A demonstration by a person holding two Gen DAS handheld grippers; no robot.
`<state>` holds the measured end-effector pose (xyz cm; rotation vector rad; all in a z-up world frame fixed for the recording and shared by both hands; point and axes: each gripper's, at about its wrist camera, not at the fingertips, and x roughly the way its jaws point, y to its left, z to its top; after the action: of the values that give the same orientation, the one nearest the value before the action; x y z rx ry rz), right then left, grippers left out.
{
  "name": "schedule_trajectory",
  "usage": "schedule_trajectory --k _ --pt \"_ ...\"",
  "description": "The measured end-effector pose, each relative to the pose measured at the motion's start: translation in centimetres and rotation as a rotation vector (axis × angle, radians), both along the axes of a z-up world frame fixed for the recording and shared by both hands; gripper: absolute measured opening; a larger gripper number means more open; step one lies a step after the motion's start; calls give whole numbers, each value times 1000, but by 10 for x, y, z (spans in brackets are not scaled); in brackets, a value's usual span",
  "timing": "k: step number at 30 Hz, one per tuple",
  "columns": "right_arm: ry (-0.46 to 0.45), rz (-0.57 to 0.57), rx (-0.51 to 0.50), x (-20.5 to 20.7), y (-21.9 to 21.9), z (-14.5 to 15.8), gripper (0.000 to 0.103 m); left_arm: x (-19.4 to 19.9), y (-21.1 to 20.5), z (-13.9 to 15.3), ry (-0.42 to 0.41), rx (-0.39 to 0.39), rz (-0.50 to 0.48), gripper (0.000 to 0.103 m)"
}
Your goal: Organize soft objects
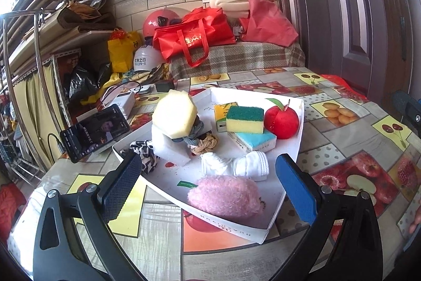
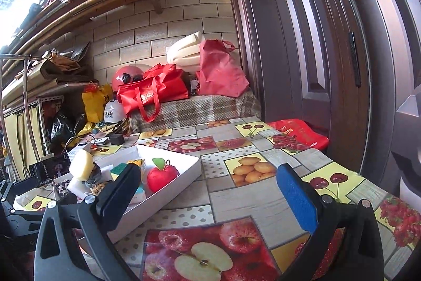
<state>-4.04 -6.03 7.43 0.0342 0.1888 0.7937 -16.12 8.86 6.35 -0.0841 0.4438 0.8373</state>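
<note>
A white cardboard tray (image 1: 294, 146) on the fruit-print table holds soft things: a pink fluffy toy (image 1: 226, 195) nearest me, rolled white socks (image 1: 236, 166), a red plush apple (image 1: 281, 122), a green-and-yellow sponge (image 1: 244, 119), a pale yellow sponge (image 1: 175, 113) on a white foam block (image 1: 171, 149), a braided rope knot (image 1: 206, 145) and a zebra-print scrunchie (image 1: 146, 152). My left gripper (image 1: 208, 183) is open, its fingers either side of the pink toy, above the tray's near edge. My right gripper (image 2: 208, 198) is open over the bare table, right of the tray (image 2: 184, 175) and apple (image 2: 161, 175).
A phone (image 1: 96, 129) leans left of the tray, with a charger (image 1: 164, 85) and cables behind it. A blue-topped box (image 1: 252, 141) and a yellow carton (image 1: 222, 115) lie in the tray. Red bags (image 1: 194, 36), helmets and a plaid-covered bench stand behind the table; a door is at right.
</note>
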Motion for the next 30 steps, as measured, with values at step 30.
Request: schedule_trajectory --k 30 --pt "1 -1 -15 0 1 1 103 -3 6 -2 -2 -27 -1 102"
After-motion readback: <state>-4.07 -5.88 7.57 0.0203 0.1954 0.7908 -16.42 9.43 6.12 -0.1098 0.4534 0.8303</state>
